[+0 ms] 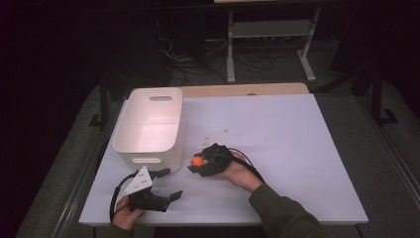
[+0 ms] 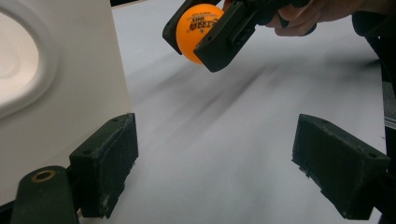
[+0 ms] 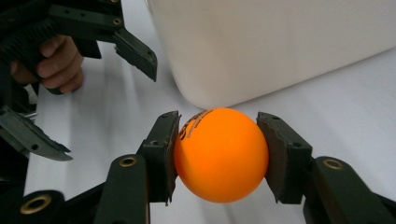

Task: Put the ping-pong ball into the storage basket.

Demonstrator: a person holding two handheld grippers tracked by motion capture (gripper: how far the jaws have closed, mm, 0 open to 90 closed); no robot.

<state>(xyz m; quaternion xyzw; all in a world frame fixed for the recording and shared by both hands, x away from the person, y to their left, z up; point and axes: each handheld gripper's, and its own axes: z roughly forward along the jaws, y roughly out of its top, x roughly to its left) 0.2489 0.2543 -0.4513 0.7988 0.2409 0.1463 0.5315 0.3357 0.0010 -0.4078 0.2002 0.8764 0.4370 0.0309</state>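
Note:
An orange ping-pong ball point(image 3: 220, 154) with dark print is clamped between the two black pads of my right gripper point(image 3: 218, 156). From above, that ball point(image 1: 198, 160) sits at the tip of the right gripper point(image 1: 197, 162), just off the near right corner of the white bin point(image 1: 151, 124). My left gripper point(image 1: 168, 183) rests near the table's front edge with its jaws wide apart and nothing between them. In the left gripper view its own jaws point(image 2: 215, 168) frame bare table, with the ball point(image 2: 198, 28) held farther off, above the surface.
The white bin has a handle slot and stands at the table's left. A thin white strip point(image 1: 214, 138) lies on the white tabletop point(image 1: 297, 148) just behind the right gripper. Dark floor, cables and a metal frame lie beyond the far edge.

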